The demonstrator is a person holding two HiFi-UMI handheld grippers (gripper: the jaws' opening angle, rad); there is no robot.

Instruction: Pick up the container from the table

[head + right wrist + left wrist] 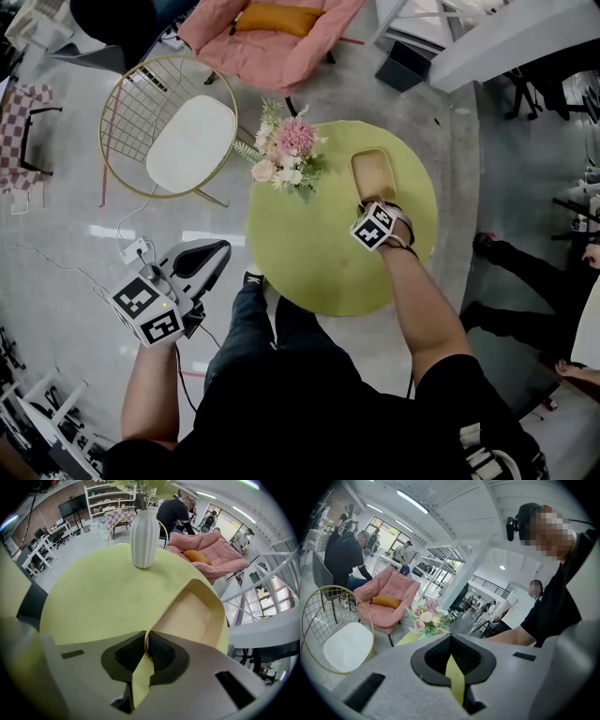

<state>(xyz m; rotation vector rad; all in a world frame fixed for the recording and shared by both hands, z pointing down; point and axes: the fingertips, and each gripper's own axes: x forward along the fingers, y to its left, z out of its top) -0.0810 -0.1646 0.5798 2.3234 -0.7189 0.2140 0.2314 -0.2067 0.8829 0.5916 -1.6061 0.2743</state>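
The right gripper [146, 641] clamps the container [192, 616] by its near rim wall — a hold suited to lifting it off the table [300, 253]. The left gripper [450, 640] hangs aside, closed and empty.

**Left gripper view: jaws closed, camera looking across the room**

The left gripper [450, 638] has its dark pads meeting at the tips, with nothing between them. A yellow-green sliver shows in the slot below the pads.

Just beyond the jaws is the edge of a yellow-green table [408, 638]. A bouquet [425, 620] of pink and white flowers stands over it.

Behind the bouquet is a pink armchair [401, 585] with an orange cushion [386, 602] on the seat. To the left stands a gold wire chair [318, 606] with a white seat pad [347, 646].

At far left, a seated person in a dark top [344, 557] is turned away. At right is a person in a black short-sleeved shirt [562, 606] with a camera [512, 527] at the head. Their forearm [511, 637] passes behind the gripper body.

Strip lights [412, 502] run along the ceiling.
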